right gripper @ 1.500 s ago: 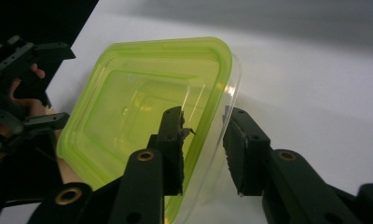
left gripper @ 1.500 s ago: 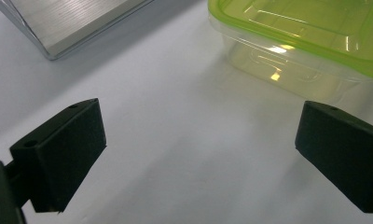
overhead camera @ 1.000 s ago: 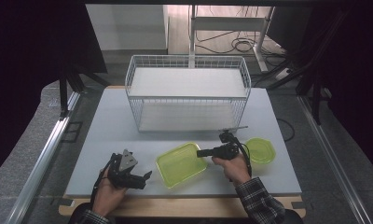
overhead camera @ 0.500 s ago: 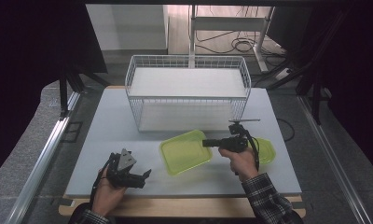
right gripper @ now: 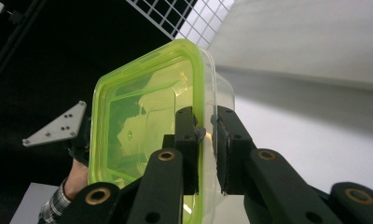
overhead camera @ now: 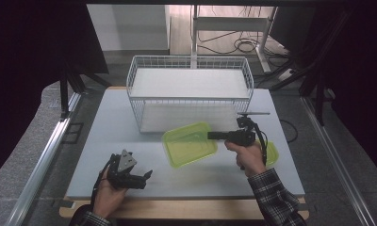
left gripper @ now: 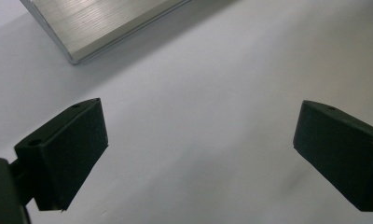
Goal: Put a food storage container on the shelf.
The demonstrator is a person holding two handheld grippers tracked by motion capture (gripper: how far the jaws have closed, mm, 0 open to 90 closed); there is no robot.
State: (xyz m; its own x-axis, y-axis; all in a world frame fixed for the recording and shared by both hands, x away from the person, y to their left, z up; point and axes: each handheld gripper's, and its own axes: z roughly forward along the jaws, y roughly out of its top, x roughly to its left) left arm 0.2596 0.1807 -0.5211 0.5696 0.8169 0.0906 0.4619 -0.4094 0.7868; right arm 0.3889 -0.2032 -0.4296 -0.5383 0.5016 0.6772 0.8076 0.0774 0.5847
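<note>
The right gripper [overhead camera: 214, 135] is clamped on the rim of the green container [overhead camera: 189, 143], lifted before the wire basket [overhead camera: 189, 92]. This thin edge grip may slip or swing it. The left gripper [overhead camera: 146, 175] rests apart, jaws spread.

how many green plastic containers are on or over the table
2: one green container gripped at its rim by the right gripper, in front of the wire basket; a second green one behind the right hand, partly hidden.
</note>
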